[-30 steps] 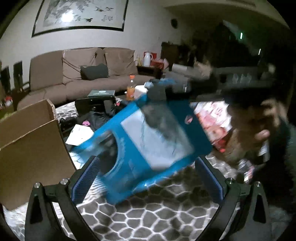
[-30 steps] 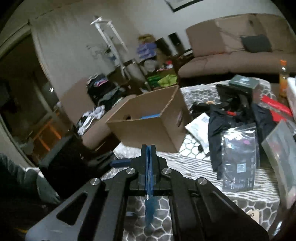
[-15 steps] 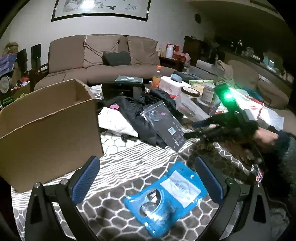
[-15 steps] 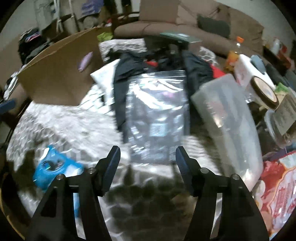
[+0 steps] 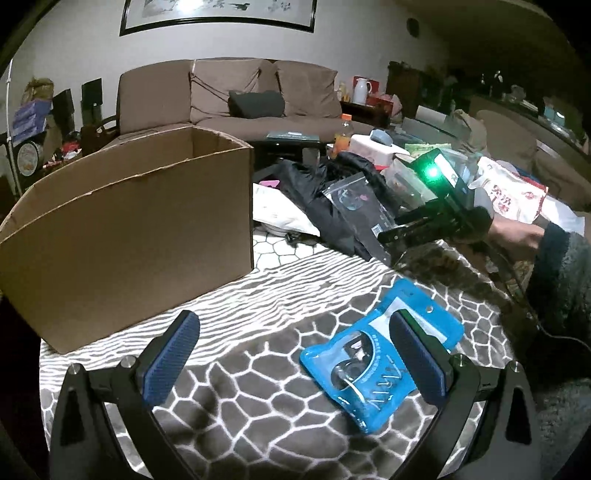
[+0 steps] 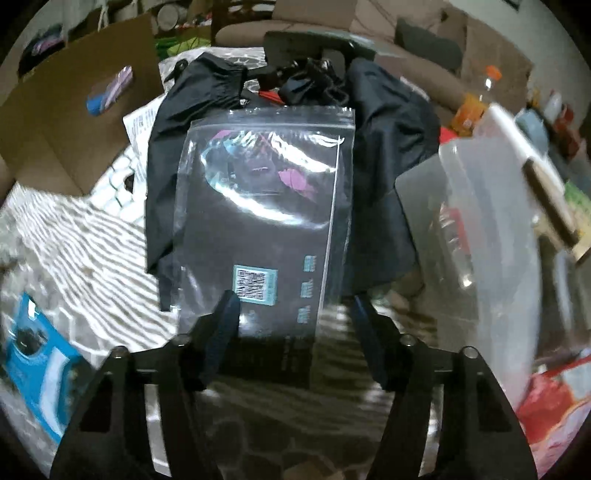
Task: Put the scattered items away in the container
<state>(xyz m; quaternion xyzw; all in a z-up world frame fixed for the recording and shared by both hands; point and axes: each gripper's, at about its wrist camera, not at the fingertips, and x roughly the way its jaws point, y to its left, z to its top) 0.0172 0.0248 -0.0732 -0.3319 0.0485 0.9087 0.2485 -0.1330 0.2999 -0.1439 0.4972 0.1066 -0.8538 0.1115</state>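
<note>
Clear zip bag (image 6: 258,206) with dark contents lying on black garment (image 6: 380,155) at centre of surface (image 5: 258,295), lower edge between fingers of right tool (image 6: 291,314); jaws closing, pads not yet pressing. Blue pouch (image 5: 373,365) flat at 4 o'clock of left tool (image 5: 295,354), spread wide, empty. Cardboard box (image 5: 129,236) at 10 o'clock. Risks: slick film slipping out; garment pinched and dragged along.

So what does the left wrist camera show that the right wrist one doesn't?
Only the left wrist view shows the right gripper from outside, jaws closing over the clear zip bag, plus the framed picture. Only the right wrist view shows the bag's code label and the items inside the cardboard box. Both show the blue pouch, box and black garment.
</note>
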